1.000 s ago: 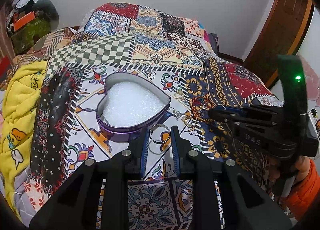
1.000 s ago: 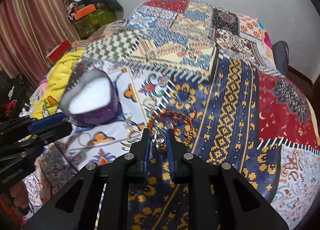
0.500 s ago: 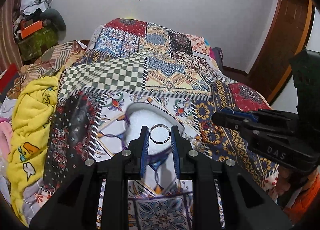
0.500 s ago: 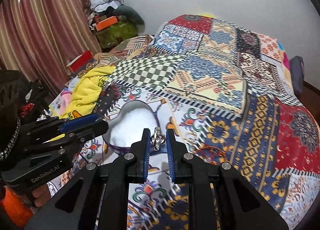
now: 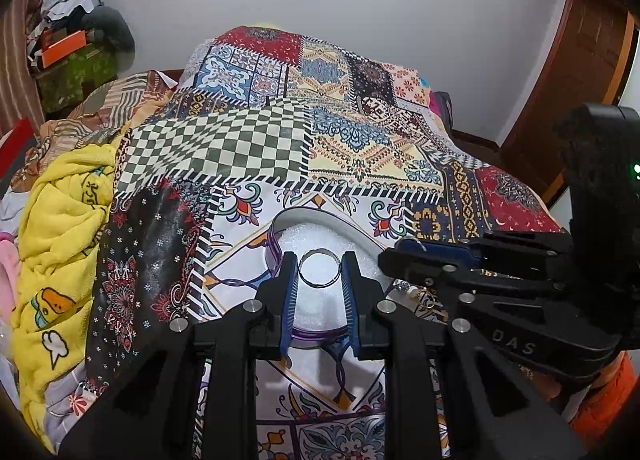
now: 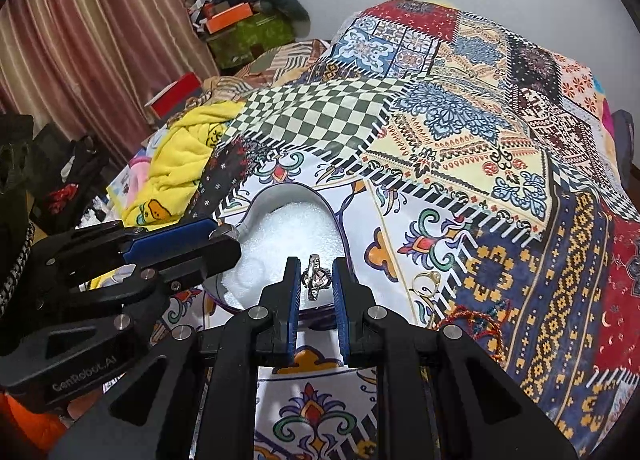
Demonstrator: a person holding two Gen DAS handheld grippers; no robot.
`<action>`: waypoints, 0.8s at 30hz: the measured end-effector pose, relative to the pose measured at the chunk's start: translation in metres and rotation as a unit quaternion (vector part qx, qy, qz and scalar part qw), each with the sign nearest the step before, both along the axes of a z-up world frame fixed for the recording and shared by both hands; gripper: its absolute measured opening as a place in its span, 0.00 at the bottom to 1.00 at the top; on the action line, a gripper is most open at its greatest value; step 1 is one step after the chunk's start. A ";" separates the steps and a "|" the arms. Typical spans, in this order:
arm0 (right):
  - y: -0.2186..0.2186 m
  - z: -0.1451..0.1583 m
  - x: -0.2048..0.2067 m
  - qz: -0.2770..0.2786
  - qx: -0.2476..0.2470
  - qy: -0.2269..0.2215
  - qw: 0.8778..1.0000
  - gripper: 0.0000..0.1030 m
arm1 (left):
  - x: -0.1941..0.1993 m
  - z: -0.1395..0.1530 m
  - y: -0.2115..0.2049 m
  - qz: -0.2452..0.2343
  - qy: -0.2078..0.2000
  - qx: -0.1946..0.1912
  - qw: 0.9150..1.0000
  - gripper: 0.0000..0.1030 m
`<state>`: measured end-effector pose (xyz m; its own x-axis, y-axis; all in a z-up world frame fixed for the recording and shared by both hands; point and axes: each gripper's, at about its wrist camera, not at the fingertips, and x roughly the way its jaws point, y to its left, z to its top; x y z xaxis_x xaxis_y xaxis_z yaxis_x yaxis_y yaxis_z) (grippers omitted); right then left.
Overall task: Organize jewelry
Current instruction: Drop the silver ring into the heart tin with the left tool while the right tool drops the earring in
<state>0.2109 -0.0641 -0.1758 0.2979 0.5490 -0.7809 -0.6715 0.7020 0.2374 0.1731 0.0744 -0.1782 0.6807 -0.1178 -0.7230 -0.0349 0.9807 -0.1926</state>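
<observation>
My left gripper (image 5: 319, 269) is shut on a plain silver ring (image 5: 319, 269) and holds it over the heart-shaped purple tin (image 5: 276, 244) lined with white foam. My right gripper (image 6: 316, 276) is shut on an ornate silver ring (image 6: 316, 277), also above the tin (image 6: 280, 192), near its front edge. Each gripper shows in the other's view, the right one (image 5: 404, 250) at the tin's right side, the left one (image 6: 224, 238) at its left side. A gold ring (image 6: 426, 282) and a red beaded bracelet (image 6: 468, 318) lie on the bedspread right of the tin.
The tin sits on a patchwork bedspread (image 5: 360, 140) over a bed. A yellow blanket (image 5: 56, 220) is heaped at the left. Boxes and clothes (image 5: 72, 52) stand by the far wall, curtains (image 6: 80, 40) at the left, a wooden door (image 5: 580, 80) at the right.
Both grippers lifted their rings off the bedspread and moved over the tin; the right one came in leftward from the bracelet area. Both stayed shut on their rings.
</observation>
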 end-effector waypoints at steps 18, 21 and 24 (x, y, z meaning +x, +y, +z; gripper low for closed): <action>0.004 -0.003 -0.001 0.016 -0.022 -0.003 1.000 0.17 | 0.006 -0.009 0.003 -0.006 0.018 -0.006 1.000 0.20; -0.001 0.004 -0.003 0.010 -0.015 -0.006 1.000 0.17 | 0.005 -0.007 0.004 -0.002 0.017 -0.004 1.000 0.20; -0.009 0.013 -0.006 0.000 -0.010 -0.012 1.000 0.17 | 0.001 -0.002 0.005 0.002 0.013 -0.006 1.000 0.20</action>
